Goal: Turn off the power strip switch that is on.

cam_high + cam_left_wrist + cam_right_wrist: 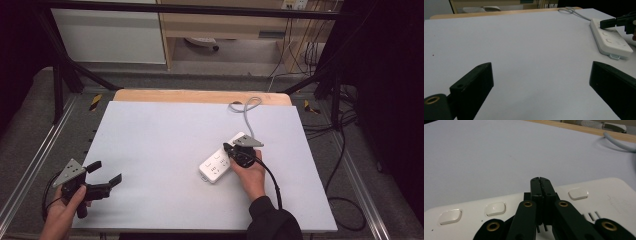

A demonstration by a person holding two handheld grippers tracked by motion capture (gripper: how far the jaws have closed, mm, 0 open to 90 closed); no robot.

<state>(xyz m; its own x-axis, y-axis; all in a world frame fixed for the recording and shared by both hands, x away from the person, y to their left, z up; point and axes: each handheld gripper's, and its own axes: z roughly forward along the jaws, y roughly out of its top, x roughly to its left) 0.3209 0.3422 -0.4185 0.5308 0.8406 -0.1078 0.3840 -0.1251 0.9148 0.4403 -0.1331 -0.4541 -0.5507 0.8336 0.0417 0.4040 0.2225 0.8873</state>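
White counter (pixel 165 135): power strip (pixel 216 165) right of centre, right claw (pixel 227 148) closed directly over it; left claw (pixel 106 172) open, near-left, well apart.

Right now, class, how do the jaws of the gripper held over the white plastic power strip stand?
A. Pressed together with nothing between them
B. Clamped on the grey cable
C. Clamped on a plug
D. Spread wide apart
A: in the right gripper view the right gripper has its two black jaws meeting tip to tip with nothing between them, above the white plastic power strip and its buttons.
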